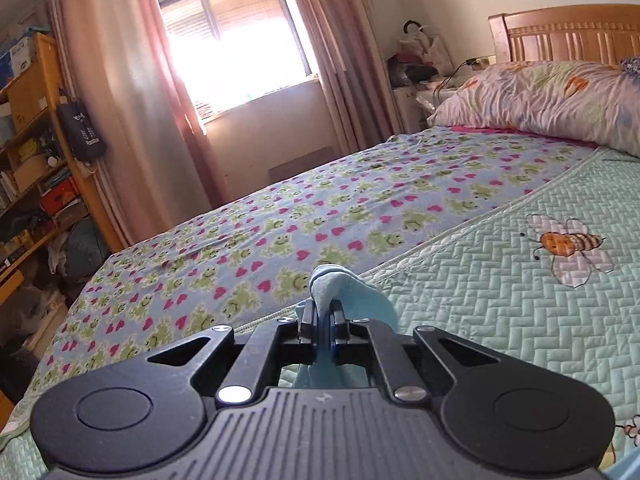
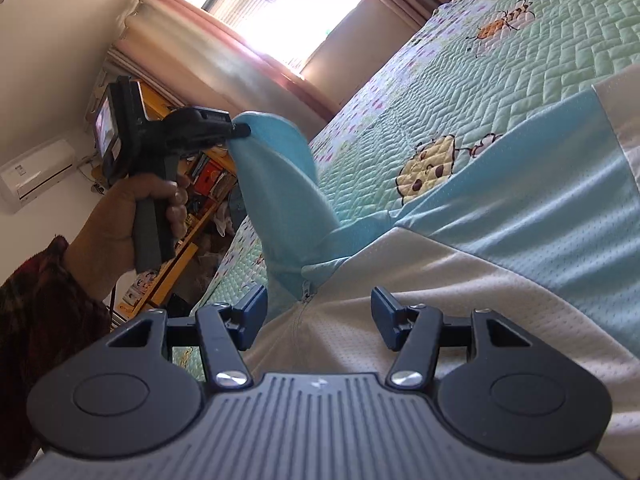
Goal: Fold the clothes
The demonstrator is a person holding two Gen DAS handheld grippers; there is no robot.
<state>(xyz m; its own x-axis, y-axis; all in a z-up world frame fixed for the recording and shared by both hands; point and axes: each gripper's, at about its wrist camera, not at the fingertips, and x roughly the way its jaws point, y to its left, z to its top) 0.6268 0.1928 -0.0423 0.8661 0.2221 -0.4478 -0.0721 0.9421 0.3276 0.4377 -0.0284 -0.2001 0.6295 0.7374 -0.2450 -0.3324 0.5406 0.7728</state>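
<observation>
Left tongs (image 1: 322, 316) clamped on the blue sleeve (image 2: 276, 168), raised off the bed (image 1: 500, 320), prob. to fold it inward. Right tongs (image 2: 318, 320) apart over the jacket (image 2: 460, 280) chest nr zip, holding nothing.

Home bedroom, lived-in. Bed (image 1: 460, 184) with a wooden slatted headboard (image 1: 576, 32), frog-and-heart sheet (image 1: 280, 220), quilted green bee coverlet (image 1: 520, 300) and floral pillow (image 1: 540, 96). Pink curtains (image 1: 120, 100) frame a bright window (image 1: 236, 40); cluttered wooden shelves (image 1: 28, 152) on 1 side, wall air conditioner (image 2: 36, 172) above.
</observation>
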